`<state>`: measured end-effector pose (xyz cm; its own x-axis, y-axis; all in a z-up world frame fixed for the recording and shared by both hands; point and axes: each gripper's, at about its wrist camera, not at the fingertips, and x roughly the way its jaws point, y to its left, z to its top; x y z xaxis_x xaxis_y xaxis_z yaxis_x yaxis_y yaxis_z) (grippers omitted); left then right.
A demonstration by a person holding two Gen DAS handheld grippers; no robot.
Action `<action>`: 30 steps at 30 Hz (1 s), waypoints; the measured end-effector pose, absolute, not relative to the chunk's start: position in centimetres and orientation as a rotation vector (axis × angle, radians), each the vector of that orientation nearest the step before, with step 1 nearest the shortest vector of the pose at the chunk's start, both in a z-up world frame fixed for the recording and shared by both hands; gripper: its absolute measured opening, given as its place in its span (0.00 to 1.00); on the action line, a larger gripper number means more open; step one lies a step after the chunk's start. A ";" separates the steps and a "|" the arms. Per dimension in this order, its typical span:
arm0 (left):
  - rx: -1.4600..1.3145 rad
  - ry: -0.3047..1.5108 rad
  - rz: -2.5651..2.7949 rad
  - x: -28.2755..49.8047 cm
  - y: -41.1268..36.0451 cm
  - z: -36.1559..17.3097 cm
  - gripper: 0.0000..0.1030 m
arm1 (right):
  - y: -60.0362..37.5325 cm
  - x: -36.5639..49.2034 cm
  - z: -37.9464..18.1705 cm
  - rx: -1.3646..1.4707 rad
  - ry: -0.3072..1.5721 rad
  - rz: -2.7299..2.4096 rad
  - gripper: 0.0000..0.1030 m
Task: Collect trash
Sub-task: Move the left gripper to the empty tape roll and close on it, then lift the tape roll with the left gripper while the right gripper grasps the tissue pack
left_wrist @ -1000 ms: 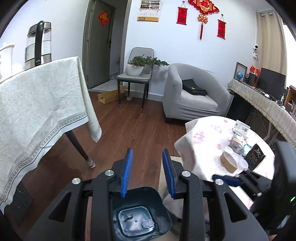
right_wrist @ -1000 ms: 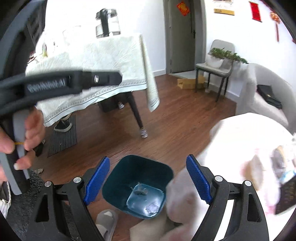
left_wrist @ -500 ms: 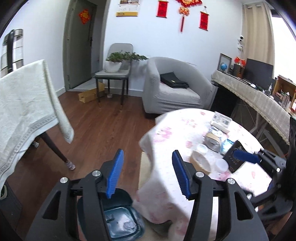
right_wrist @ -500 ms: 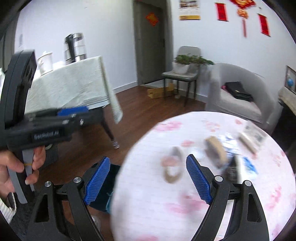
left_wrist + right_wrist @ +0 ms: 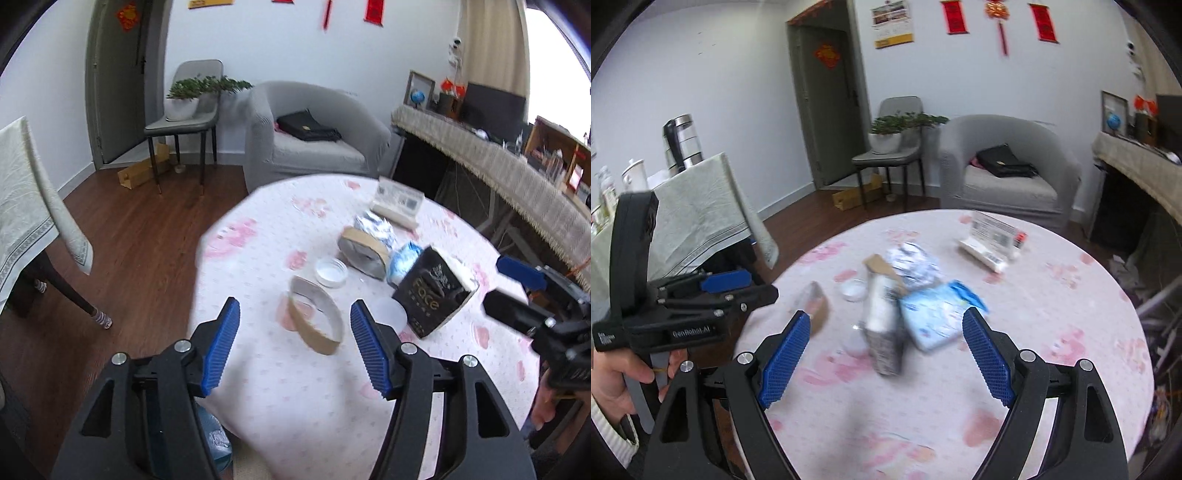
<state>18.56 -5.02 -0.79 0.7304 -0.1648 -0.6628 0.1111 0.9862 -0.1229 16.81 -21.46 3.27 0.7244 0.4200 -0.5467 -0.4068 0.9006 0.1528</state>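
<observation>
Around me, the living room furniture.
I see a grey armchair [image 5: 317,140] with a black bag [image 5: 308,126] on its seat, a chair [image 5: 184,118] carrying a potted plant [image 5: 192,94], and a kettle [image 5: 679,142] on the side table [image 5: 698,206].

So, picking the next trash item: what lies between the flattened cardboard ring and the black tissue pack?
In the left wrist view, a translucent plastic lid lies between the flattened cardboard ring and black tissue pack.

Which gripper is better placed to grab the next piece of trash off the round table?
Left, probably. The left gripper, jaws just opened and empty, frames the cardboard ring. The right gripper, open, faces the black pack from further back.
</observation>
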 end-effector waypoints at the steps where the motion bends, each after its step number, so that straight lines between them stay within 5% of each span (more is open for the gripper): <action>1: -0.056 0.750 -0.145 18.9 -5.7 -1.3 0.64 | -21.7 16.8 3.2 0.028 0.614 0.450 0.83; 12: -0.058 0.821 -0.084 20.7 -7.4 -4.3 0.62 | -25.3 16.3 2.8 0.063 0.621 0.437 0.76; 23: -0.112 0.811 -0.063 21.4 -7.1 -4.2 0.38 | -24.7 16.1 2.3 0.032 0.643 0.472 0.66; 30: -0.072 0.807 -0.084 20.9 -7.0 -4.1 0.33 | -22.5 16.7 2.3 0.023 0.653 0.514 0.62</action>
